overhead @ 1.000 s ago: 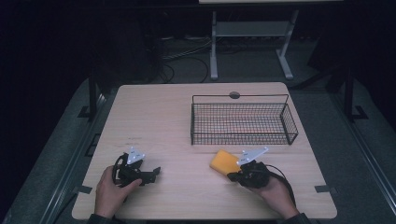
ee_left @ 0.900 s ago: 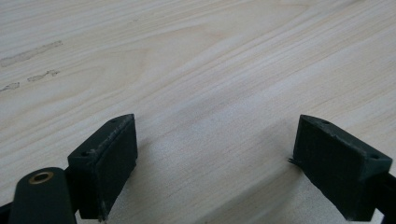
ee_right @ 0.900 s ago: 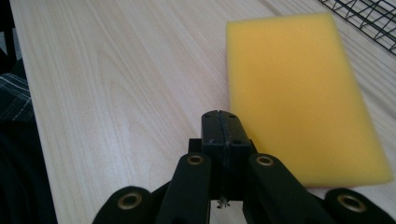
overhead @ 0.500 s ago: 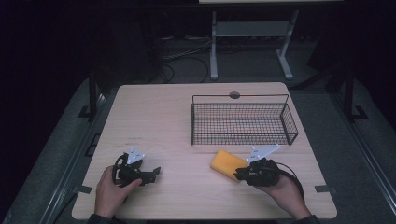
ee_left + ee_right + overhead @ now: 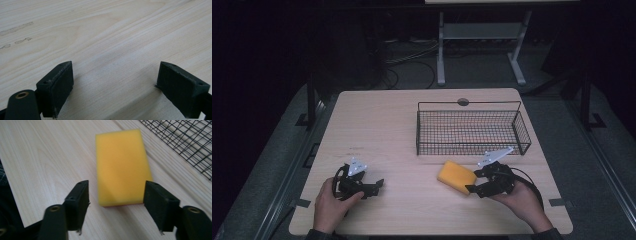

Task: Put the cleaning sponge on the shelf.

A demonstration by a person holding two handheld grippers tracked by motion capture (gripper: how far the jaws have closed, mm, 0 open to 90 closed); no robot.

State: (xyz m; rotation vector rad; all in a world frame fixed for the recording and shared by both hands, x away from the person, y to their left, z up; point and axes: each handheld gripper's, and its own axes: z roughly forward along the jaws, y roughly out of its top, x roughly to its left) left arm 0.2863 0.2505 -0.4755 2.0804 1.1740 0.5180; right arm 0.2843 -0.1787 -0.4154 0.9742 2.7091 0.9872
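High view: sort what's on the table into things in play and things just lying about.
In play, judging by the layout:
- yellow sponge, lying flat between the open jaws of the right tool
- wire basket, likely destination

Idle:
- left tool, open over bare table
- nothing else lies loose

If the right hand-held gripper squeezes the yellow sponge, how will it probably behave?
The sponge looks like soft foam, so it would probably compress between the open jaws of the right hand-held gripper and feel light. It lies flat on the table, a rectangular block, so rolling seems unlikely.
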